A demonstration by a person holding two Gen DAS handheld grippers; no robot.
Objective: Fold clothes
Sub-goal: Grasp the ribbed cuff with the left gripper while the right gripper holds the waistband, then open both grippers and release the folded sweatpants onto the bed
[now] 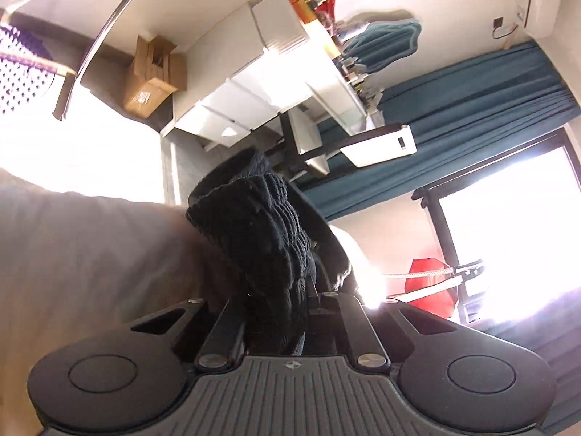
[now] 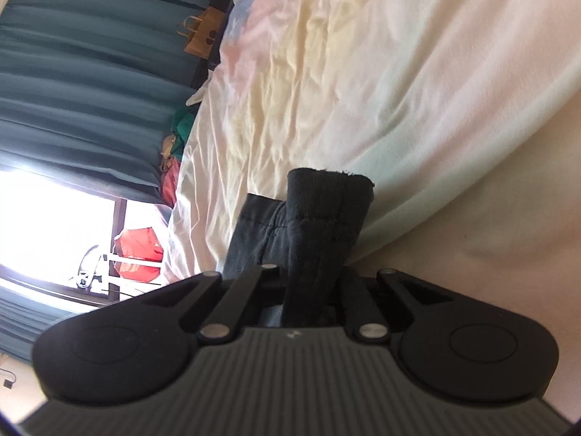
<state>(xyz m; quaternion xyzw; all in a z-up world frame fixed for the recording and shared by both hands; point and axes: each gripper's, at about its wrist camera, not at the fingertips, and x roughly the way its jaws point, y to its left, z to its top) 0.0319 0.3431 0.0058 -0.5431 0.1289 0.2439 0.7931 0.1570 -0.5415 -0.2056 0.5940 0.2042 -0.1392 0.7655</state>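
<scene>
Left claw [image 1: 279,290] clenched on a black knit garment [image 1: 254,229], bunched straight ahead between the fingers. Right claw [image 2: 312,276] likewise clamped on dark cloth [image 2: 319,218], apparently another part of that garment, standing up just beyond the tips. Probably mid-lift: garment held off the bed at two points, not yet spread. Next, likely a matter of drawing the claws apart to stretch it flat, then lowering onto the sheet [image 2: 363,72] ahead of the right claw. Rumpled pale bedding there; teal curtains [image 2: 72,72] left of it, white drawers [image 1: 236,83] above the left claw.
</scene>
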